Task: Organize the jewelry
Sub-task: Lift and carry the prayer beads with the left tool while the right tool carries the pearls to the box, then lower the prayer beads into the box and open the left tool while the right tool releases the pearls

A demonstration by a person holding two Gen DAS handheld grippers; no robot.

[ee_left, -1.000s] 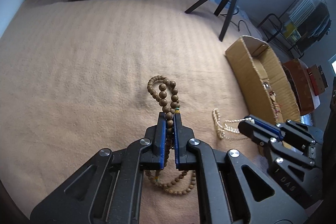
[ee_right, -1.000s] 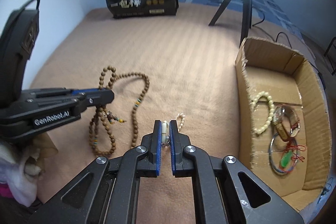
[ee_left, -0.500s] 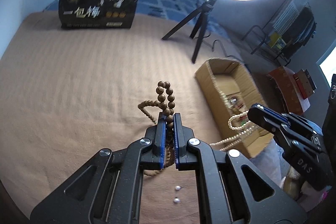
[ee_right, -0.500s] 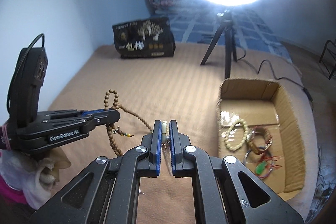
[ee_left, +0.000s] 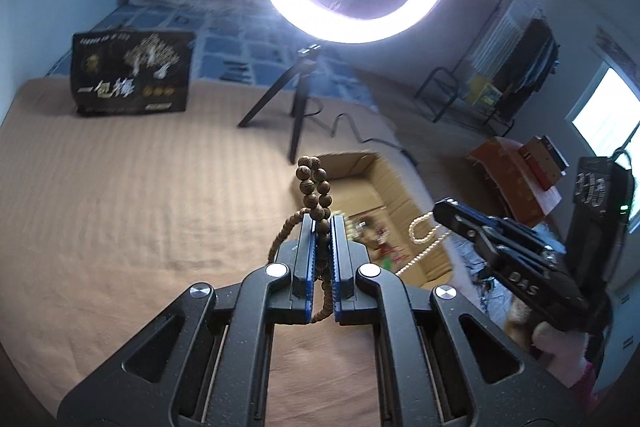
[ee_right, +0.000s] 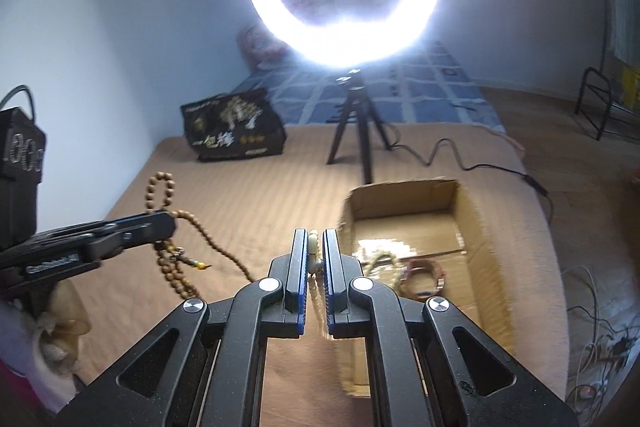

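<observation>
The wooden bead necklace (ee_left: 314, 195) hangs in the air, pinched between the fingers of the left gripper (ee_left: 321, 227), a short loop of larger beads standing above the tips and the thin strand trailing below toward the bed cover (ee_left: 120, 227). The cream pearl necklace (ee_left: 420, 231) is likewise off the bed, clamped by the right gripper (ee_right: 316, 239) and dangling just at the near wall of the cardboard box (ee_right: 468, 227), where a pale bead bracelet (ee_right: 380, 263) and a reddish bangle (ee_right: 424, 275) already lie (both blurred). The likely trouble is the trailing ends: either strand could catch on the box's rim and slide back out when let go, or the two could swing together and tangle, since the grippers are near each other. A thin grip on round beads may also slip.
</observation>
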